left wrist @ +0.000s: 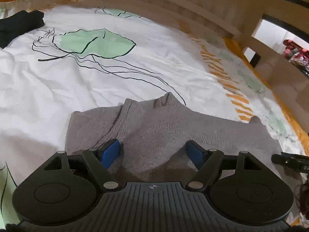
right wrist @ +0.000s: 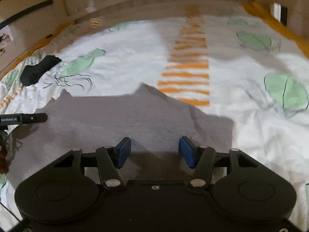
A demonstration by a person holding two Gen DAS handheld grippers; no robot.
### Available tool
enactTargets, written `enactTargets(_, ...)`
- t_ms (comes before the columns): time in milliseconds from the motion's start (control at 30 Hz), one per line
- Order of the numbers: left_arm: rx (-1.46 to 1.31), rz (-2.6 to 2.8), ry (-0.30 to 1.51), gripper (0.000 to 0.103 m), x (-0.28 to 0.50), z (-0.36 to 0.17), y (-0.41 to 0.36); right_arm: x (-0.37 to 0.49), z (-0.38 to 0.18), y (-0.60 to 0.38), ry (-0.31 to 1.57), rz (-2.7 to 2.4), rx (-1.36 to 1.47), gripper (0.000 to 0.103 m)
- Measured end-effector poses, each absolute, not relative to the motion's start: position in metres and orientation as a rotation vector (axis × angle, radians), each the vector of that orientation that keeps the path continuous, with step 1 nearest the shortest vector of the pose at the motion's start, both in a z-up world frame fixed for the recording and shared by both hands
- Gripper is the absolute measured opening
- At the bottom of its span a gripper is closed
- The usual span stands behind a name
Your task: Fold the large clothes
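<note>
A grey knitted sweater (left wrist: 154,123) lies partly folded on a white bedspread (left wrist: 48,89) with green leaf prints. It also shows in the right wrist view (right wrist: 119,116). My left gripper (left wrist: 153,149) is open, its blue pads (left wrist: 110,150) low over the sweater's near part, with nothing between them. My right gripper (right wrist: 154,150) is open too, just above the sweater's near right part, empty. The right gripper's tip (left wrist: 289,160) shows at the right edge of the left wrist view; the left gripper's tip (right wrist: 25,118) shows at the left edge of the right wrist view.
A dark garment (left wrist: 17,25) lies at the far left of the bed, also in the right wrist view (right wrist: 36,70). A wooden bed frame (left wrist: 154,2) runs along the far side. An orange-striped band (right wrist: 185,67) crosses the bedspread. Colourful items (left wrist: 295,52) sit beyond the bed at right.
</note>
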State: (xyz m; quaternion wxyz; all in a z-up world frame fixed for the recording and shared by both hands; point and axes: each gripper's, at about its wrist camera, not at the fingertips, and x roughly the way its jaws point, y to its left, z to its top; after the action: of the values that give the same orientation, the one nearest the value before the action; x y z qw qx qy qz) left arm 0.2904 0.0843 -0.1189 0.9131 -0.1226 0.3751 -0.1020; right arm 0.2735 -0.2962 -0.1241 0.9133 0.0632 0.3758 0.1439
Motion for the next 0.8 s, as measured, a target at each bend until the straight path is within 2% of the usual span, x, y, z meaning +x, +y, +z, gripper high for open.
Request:
enactTargets(167,-0.201,-0.206,0.776,0.078,0.287,-0.116,0.078,0.267,-0.118,-0.295,0.764,0.304,0.114,0.062)
enactTargets(233,-0.203,-0.208,0.773,0.078,0.287,-0.117,0.078,0.264,-0.109,-0.303,0.752,0.304,0.166,0.066)
enactTargets(300,-0.201,-0.209,0.769,0.078,0.287,-0.119,0.077,0.255,-0.098,-0.318,0.725,0.3,0.247,0.079)
enactTargets(467,-0.173,-0.201,0.753,0.08,0.286,-0.12,0.071,0.234,-0.091,-0.359,0.795,0.278,0.392,0.092)
enactTargets(600,-0.16,-0.197,0.743,0.08,0.285,-0.121,0.069,0.225,-0.11,-0.386,0.929,0.245,0.513,0.093)
enactTargets(800,-0.159,-0.197,0.745,0.082,0.286,-0.121,0.069,0.24,-0.129,-0.38,1.006,0.336,0.586,0.097)
